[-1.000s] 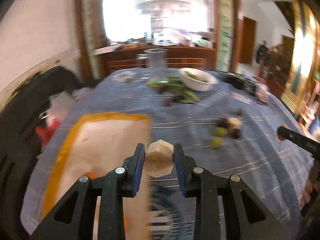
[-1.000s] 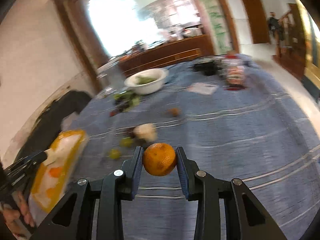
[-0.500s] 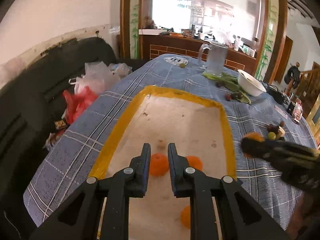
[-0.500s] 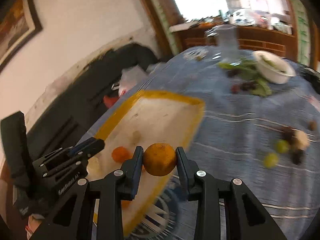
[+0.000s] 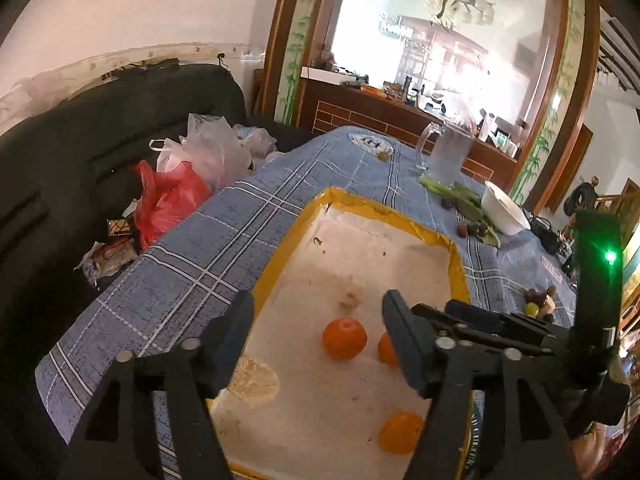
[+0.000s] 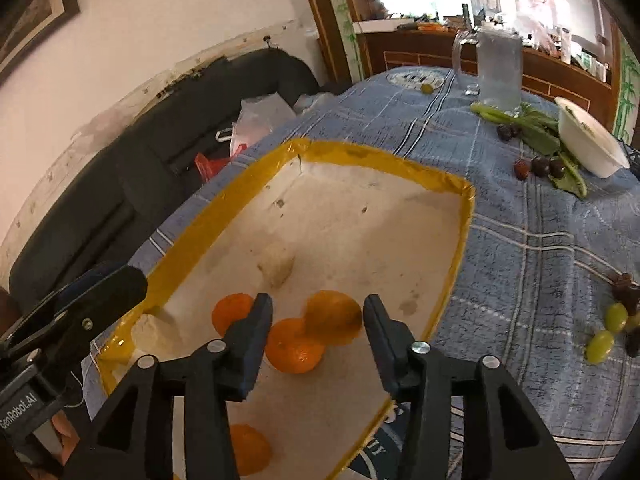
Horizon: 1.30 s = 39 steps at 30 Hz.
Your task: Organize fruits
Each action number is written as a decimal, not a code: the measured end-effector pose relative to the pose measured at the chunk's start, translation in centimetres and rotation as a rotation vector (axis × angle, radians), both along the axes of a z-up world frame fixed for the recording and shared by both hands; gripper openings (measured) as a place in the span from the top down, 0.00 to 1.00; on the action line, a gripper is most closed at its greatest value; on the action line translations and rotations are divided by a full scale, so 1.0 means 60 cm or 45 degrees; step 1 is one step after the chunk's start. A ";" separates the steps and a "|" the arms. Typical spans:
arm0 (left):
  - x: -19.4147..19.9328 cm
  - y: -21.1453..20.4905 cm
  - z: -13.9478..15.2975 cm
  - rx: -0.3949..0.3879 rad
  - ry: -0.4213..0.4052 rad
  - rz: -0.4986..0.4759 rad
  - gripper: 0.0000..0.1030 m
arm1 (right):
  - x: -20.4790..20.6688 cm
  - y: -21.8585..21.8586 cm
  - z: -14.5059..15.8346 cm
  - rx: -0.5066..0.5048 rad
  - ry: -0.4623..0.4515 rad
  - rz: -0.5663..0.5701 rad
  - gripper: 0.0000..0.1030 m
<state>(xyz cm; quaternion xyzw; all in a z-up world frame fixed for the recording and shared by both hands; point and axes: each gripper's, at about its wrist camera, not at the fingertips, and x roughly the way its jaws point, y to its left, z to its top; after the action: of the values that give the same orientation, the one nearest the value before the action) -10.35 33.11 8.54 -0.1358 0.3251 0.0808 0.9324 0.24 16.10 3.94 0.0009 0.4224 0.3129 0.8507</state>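
A white tray with a yellow rim (image 5: 400, 216) (image 6: 384, 162) lies on the blue checked tablecloth. Several oranges (image 5: 344, 338) (image 6: 294, 345) and pale fruit pieces (image 6: 276, 266) (image 5: 252, 380) lie in it. My left gripper (image 5: 316, 344) is open and empty over the tray's near left part. My right gripper (image 6: 316, 336) is open and empty over the oranges; it shows at the right of the left wrist view (image 5: 500, 324). Green grapes (image 6: 604, 336) and dark fruits (image 6: 624, 288) lie on the cloth to the right.
A glass jug (image 6: 500, 72), a white bowl (image 6: 592, 144), green leaves (image 6: 540, 132) and dark plums (image 6: 540, 166) stand at the far end. A black sofa with plastic bags (image 5: 180, 184) lies left of the table.
The right gripper has opened and let go of its orange, which now lies in the tray. The left gripper has opened wide over the tray.
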 end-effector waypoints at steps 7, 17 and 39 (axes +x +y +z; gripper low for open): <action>-0.004 -0.041 0.014 0.063 0.006 -0.046 0.31 | -0.018 -0.074 0.043 0.079 -0.050 -0.103 0.48; -0.015 -0.184 0.054 0.313 -0.025 -0.193 0.25 | -0.069 -0.267 0.122 0.098 -0.173 -0.318 0.48; -0.009 -0.348 0.050 0.472 0.001 -0.442 0.25 | -0.099 -0.491 0.258 0.069 -0.409 -0.612 0.35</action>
<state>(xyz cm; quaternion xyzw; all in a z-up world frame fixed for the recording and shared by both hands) -10.87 12.21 11.56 0.0954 0.3237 -0.0224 0.9411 -5.70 -13.37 19.45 0.0739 0.2614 0.1097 0.9561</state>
